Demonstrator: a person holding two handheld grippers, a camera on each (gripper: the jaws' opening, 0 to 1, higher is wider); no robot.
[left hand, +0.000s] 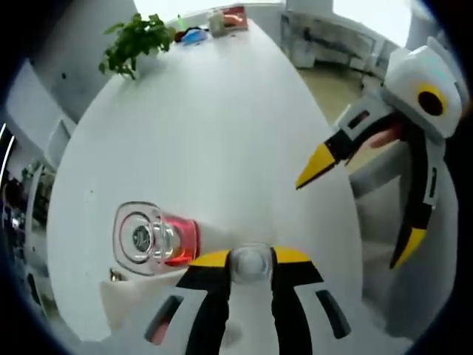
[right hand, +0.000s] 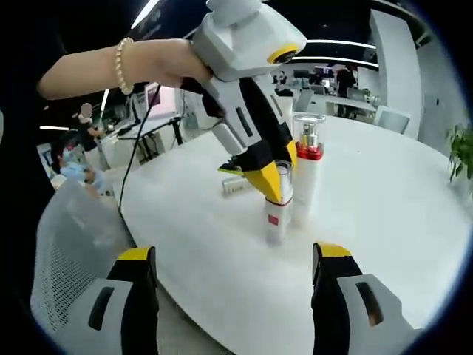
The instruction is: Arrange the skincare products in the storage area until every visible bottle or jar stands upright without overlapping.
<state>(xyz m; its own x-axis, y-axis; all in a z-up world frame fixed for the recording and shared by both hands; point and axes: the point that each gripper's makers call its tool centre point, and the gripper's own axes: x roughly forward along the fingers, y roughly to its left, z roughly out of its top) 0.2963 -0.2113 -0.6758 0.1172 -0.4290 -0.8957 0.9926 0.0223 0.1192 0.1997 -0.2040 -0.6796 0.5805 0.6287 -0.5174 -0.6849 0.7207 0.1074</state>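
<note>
Skincare bottles [right hand: 279, 203] upright on white round table [left hand: 222, 126]; left hand-held gripper [left hand: 251, 260] clamped on one; right hand-held gripper [right hand: 233, 259] agape; office behind.

We see a white round table [right hand: 384, 192] carrying two white bottles. The taller bottle [right hand: 306, 174] wears a red collar under a clear cap; the shorter bottle [right hand: 278, 200] shows a small red label and a clear top. The left gripper [right hand: 267, 174] is white and black with yellow tips, and the right gripper [right hand: 235, 260] has the same white body, black jaws and yellow tips. We also note a green leafy plant [left hand: 137, 41] and a white mesh chair [right hand: 70, 251].
</note>
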